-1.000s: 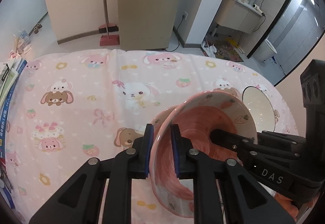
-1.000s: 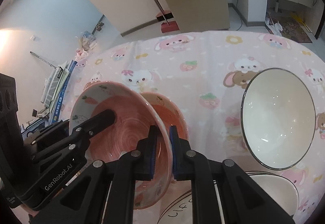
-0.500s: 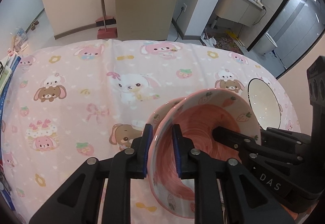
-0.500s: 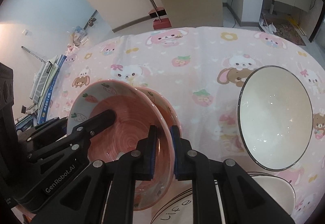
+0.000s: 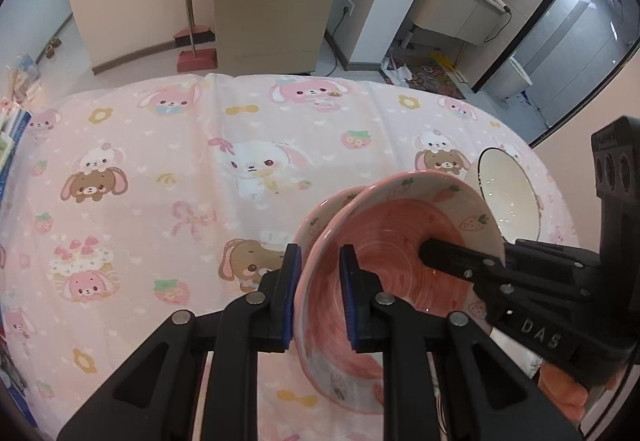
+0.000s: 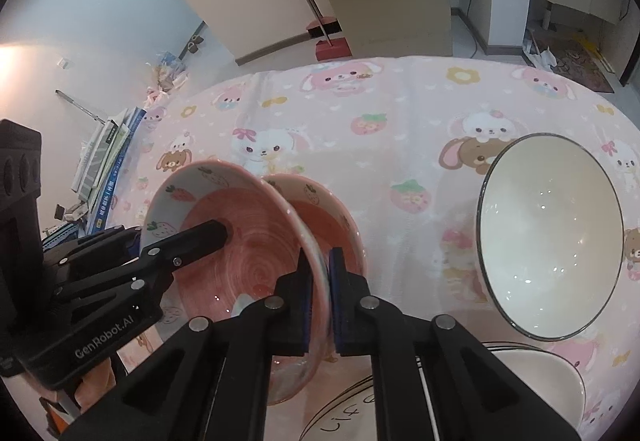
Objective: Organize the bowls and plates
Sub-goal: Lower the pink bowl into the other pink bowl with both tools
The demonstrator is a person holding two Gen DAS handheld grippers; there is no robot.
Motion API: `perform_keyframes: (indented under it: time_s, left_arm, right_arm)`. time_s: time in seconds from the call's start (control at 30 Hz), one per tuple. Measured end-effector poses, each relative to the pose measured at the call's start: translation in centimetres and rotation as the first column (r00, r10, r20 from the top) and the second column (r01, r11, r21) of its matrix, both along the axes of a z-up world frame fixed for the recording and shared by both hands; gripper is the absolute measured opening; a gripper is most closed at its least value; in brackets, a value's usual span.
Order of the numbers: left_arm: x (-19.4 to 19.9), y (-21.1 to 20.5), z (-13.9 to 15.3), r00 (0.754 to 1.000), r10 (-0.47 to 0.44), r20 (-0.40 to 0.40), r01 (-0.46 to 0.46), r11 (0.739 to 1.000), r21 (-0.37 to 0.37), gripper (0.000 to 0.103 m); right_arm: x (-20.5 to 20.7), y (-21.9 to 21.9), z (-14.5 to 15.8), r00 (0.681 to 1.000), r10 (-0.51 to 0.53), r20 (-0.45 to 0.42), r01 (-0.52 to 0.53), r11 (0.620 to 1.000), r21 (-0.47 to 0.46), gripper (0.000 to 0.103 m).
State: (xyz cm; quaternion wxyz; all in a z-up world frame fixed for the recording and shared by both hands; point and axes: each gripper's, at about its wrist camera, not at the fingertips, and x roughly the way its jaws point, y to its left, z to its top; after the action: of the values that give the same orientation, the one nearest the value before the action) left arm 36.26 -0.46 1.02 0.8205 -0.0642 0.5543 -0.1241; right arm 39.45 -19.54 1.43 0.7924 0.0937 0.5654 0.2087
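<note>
A: Where is the pink strawberry bowl [image 5: 404, 241] right now?

B: Centre-bottom of both wrist views, tilted, with a second pink bowl [image 6: 324, 217] right behind it — whether the 2 are nested, touching or just close, I cannot tell. The left hand-held gripper [image 5: 318, 293] is narrowed onto the front bowl's rim at one side, one pad inside and one outside. The right hand-held gripper [image 6: 320, 297] clamps the opposite rim, its jaws shut tight on it. So 2 grips on 1 bowl.

A: And the rest of the dishes?

B: A white bowl with a dark rim [image 6: 550, 237] stands at the right of the right wrist view, apart from the pink pair. Below it, at the lower right edge, a white plate with lettering [image 6: 352, 417] and another white dish [image 6: 560, 381].

A: How far along, then?

B: Partway, I judge. The pink bowls look close to being paired — the white pieces on the bunny-print tabletop [image 5: 160, 145] seem still to be sorted.
</note>
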Motion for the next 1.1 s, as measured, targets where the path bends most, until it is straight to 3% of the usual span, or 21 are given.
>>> perform_keyframes:
  time_s: [0.1,0.47,0.83,1.1]
  left_arm:
    - [0.1,-0.1,-0.2,1.0,-0.007,0.002,0.007,1.0,0.006,0.016]
    - [0.0,-0.8,-0.3,1.0,-0.016,0.025,0.015,0.999,0.049,0.013]
    - [0.2,-0.1,-0.7,1.0,-0.016,0.014,0.016,1.0,-0.015,0.008]
    - [-0.1,-0.2,-0.4,0.999,-0.023,0.027,0.023,1.0,0.014,0.008]
  right_arm:
    - [-0.2,0.0,0.5,0.999,-0.004,0.041,0.004,1.0,-0.012,0.008]
    - [0.8,-0.7,-0.4,0.999,0.008,-0.038,-0.007,1.0,0.022,0.008]
    - [0.7,-0.3,-0.2,0.999,0.021,-0.032,-0.022,0.999,-0.042,0.008]
    - [0.4,-0.1,0.1,1.0,0.026,-0.017,-0.027,0.998,-0.057,0.008]
